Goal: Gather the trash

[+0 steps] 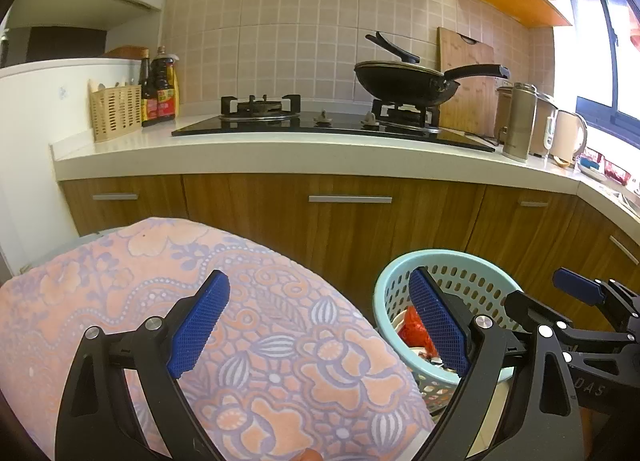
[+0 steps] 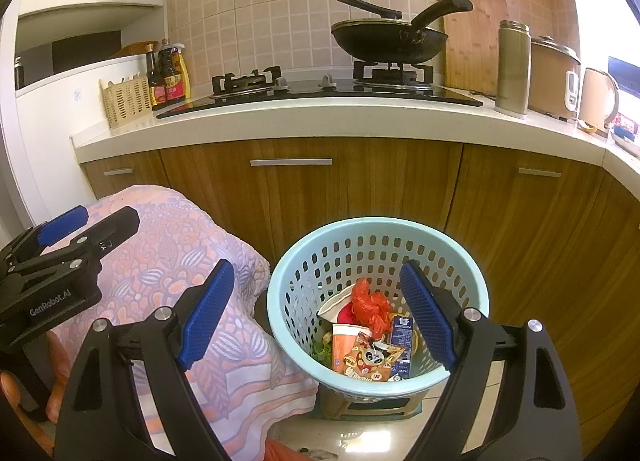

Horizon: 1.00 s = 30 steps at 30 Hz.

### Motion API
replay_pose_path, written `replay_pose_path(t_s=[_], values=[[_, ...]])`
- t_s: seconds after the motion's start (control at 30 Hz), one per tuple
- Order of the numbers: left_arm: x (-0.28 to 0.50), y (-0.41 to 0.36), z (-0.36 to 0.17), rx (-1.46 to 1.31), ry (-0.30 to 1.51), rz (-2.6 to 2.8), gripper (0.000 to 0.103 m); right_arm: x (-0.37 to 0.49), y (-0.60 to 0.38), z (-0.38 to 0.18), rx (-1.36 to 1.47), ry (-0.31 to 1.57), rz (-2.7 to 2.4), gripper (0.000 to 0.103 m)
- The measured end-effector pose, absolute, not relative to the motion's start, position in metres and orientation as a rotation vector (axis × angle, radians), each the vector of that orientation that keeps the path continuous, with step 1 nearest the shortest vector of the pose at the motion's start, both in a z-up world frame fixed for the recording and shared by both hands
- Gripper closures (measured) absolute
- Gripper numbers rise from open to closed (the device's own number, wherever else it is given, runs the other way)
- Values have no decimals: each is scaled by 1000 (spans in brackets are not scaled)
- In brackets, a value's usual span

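Observation:
A light blue perforated basket (image 2: 280,301) stands on the floor before the cabinets. It holds trash: a red plastic bag (image 2: 370,305), a paper cup (image 2: 344,341), a snack packet (image 2: 370,361) and a blue carton (image 2: 401,337). My right gripper (image 2: 316,317) is open and empty, just above the basket's near rim. My left gripper (image 1: 320,321) is open and empty, over the flowered cloth (image 1: 280,361) to the left of the basket (image 1: 386,301). The left gripper also shows at the left of the right wrist view (image 2: 86,227); the right gripper shows at the right of the left wrist view (image 1: 552,297).
A surface draped in pink and purple flowered cloth (image 2: 172,253) sits left of the basket. Wooden cabinets (image 2: 360,189) and a white counter (image 2: 320,125) rise behind. On the counter are a gas hob, a black wok (image 2: 388,39), bottles, a thermos and a kettle.

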<state>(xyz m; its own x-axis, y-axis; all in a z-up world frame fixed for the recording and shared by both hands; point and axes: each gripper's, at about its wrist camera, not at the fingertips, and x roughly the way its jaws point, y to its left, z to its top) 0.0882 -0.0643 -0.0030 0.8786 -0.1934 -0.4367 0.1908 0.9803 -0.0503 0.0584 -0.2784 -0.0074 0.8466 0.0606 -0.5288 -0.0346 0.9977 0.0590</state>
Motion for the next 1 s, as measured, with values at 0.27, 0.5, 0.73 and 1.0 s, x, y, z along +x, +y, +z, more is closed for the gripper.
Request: replay_pose_path(t_s=[0.27,0.5,0.73,1.0], values=[[88,-63,-2,-5,452,-199,14,59,-278,-8,47,560,50,22],[87,-64,-1,-1,449,-197,14,59,-279,-8,48,560,50,22],[85,-67,-1,13,440,-184,14,59,-280,-7,51,559,48,22],[84,-66,-1,15,437,-186,14,60,-280,-6,50,556,45,22]])
